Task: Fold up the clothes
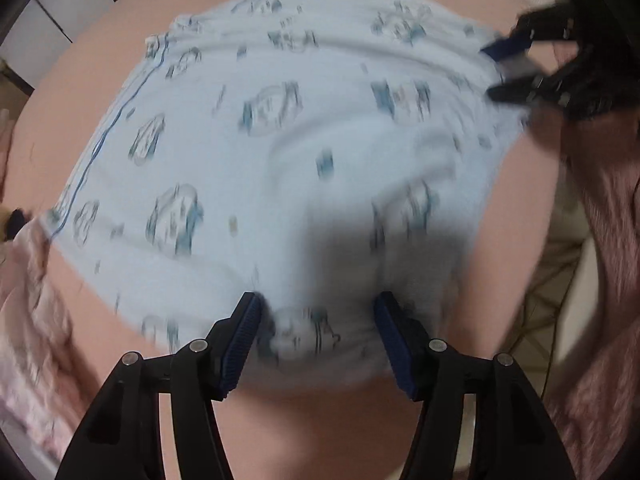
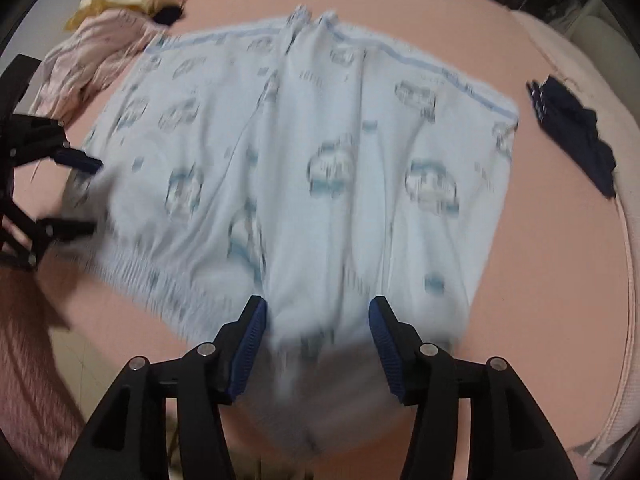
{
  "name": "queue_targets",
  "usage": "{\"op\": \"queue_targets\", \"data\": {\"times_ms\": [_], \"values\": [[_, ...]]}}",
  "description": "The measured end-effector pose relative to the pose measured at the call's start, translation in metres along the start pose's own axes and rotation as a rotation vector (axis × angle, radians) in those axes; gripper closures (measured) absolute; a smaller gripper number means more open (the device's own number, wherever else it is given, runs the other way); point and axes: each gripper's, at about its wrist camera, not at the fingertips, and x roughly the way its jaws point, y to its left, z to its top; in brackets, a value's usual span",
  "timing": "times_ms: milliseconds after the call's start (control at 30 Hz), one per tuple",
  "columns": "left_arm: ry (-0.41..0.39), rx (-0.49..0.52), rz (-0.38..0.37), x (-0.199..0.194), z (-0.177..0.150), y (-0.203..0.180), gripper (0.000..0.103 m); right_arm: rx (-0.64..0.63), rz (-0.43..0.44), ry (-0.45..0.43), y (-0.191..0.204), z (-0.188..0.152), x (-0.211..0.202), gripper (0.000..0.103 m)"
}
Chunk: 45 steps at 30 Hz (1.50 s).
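Note:
Light blue printed shorts (image 1: 280, 152) lie spread on a pink bed (image 1: 512, 216); they also show in the right wrist view (image 2: 304, 160). My left gripper (image 1: 316, 312) is open, its jaws straddling the near edge of the shorts. My right gripper (image 2: 316, 316) is open, its jaws astride another edge. In the left wrist view the right gripper (image 1: 494, 72) shows at the far right edge of the shorts. In the right wrist view the left gripper (image 2: 90, 196) shows at the left edge by the waistband. Both views are blurred.
A pink garment (image 2: 92, 56) and a yellow one (image 2: 120, 2) lie at the far left of the bed. A dark navy garment (image 2: 576, 128) lies at the right. A pink blanket (image 1: 600, 280) hangs at the bed's side; floor (image 1: 536, 320) shows beyond.

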Motion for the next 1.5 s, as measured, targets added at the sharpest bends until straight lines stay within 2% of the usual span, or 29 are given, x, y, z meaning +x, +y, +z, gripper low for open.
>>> {"op": "queue_targets", "data": {"times_ms": [67, 133, 233, 300, 367, 400, 467, 533, 633, 667, 767, 900, 933, 1000, 1100, 1167, 1233, 1300, 1367, 1400, 1433, 1467, 1500], "values": [[0.038, -0.031, -0.026, -0.007, -0.016, 0.0, 0.046, -0.009, 0.016, 0.02, 0.0, -0.008, -0.005, 0.05], [0.024, -0.038, -0.054, -0.021, -0.023, 0.001, 0.047, 0.035, 0.058, 0.002, -0.008, -0.01, -0.015, 0.05], [-0.106, -0.09, -0.084, -0.049, -0.017, 0.003, 0.046, 0.126, 0.04, -0.088, -0.021, -0.004, -0.028, 0.05], [-0.151, -0.125, -0.065, -0.052, -0.004, -0.001, 0.046, 0.168, 0.052, -0.116, -0.022, 0.004, -0.021, 0.05], [-0.125, -0.133, -0.094, -0.042, 0.005, -0.009, 0.046, 0.134, 0.071, -0.096, -0.006, 0.003, -0.008, 0.05], [-0.096, -0.115, -0.106, -0.036, 0.005, -0.017, 0.046, 0.088, 0.048, -0.069, 0.001, -0.002, -0.003, 0.05], [-0.076, -0.046, -0.08, -0.036, -0.01, -0.034, 0.045, 0.039, -0.025, 0.003, 0.004, -0.021, 0.0, 0.05], [-0.03, -0.034, -0.119, -0.043, -0.028, -0.037, 0.046, 0.065, 0.015, -0.003, -0.003, -0.036, -0.005, 0.05], [-0.07, -0.006, -0.097, -0.064, -0.042, -0.041, 0.045, 0.113, 0.061, 0.044, -0.02, -0.052, -0.014, 0.05], [-0.106, 0.001, -0.09, -0.072, -0.04, -0.042, 0.045, 0.136, 0.078, 0.011, -0.027, -0.051, -0.02, 0.05], [-0.239, -0.031, -0.1, -0.093, -0.007, -0.041, 0.045, 0.184, 0.053, -0.098, -0.041, -0.032, -0.032, 0.049], [-0.303, -0.065, -0.098, -0.104, 0.053, -0.043, 0.045, 0.225, -0.082, -0.136, -0.066, 0.013, -0.019, 0.049], [-0.32, -0.08, -0.072, -0.099, 0.083, -0.031, 0.045, 0.241, -0.095, -0.141, -0.077, 0.024, -0.015, 0.049], [-0.339, -0.131, -0.002, -0.081, 0.125, 0.018, 0.045, 0.3, -0.087, -0.165, -0.106, 0.042, -0.009, 0.05], [-0.341, -0.247, 0.076, -0.05, 0.179, 0.078, 0.046, 0.373, -0.064, -0.163, -0.152, 0.07, 0.008, 0.049], [-0.339, -0.3, 0.082, -0.022, 0.216, 0.114, 0.046, 0.403, -0.047, -0.161, -0.177, 0.092, 0.022, 0.049], [-0.33, -0.332, 0.082, 0.008, 0.245, 0.129, 0.046, 0.447, -0.058, -0.172, -0.195, 0.109, 0.038, 0.049], [-0.277, -0.333, 0.045, 0.046, 0.274, 0.136, 0.047, 0.486, -0.02, -0.166, -0.205, 0.119, 0.051, 0.05], [-0.205, -0.277, 0.028, 0.065, 0.282, 0.131, 0.069, 0.49, -0.001, -0.176, -0.209, 0.129, 0.061, 0.049], [-0.192, -0.245, 0.041, 0.069, 0.284, 0.125, 0.076, 0.45, 0.001, -0.191, -0.205, 0.136, 0.062, 0.056], [-0.193, -0.217, 0.058, 0.07, 0.285, 0.119, 0.087, 0.414, 0.019, -0.195, -0.199, 0.14, 0.064, 0.091], [-0.2, -0.193, 0.053, 0.068, 0.285, 0.113, 0.094, 0.379, 0.033, -0.199, -0.192, 0.143, 0.064, 0.101], [-0.213, -0.185, 0.058, 0.065, 0.284, 0.108, 0.093, 0.346, 0.04, -0.203, -0.186, 0.146, 0.065, 0.101]]}}
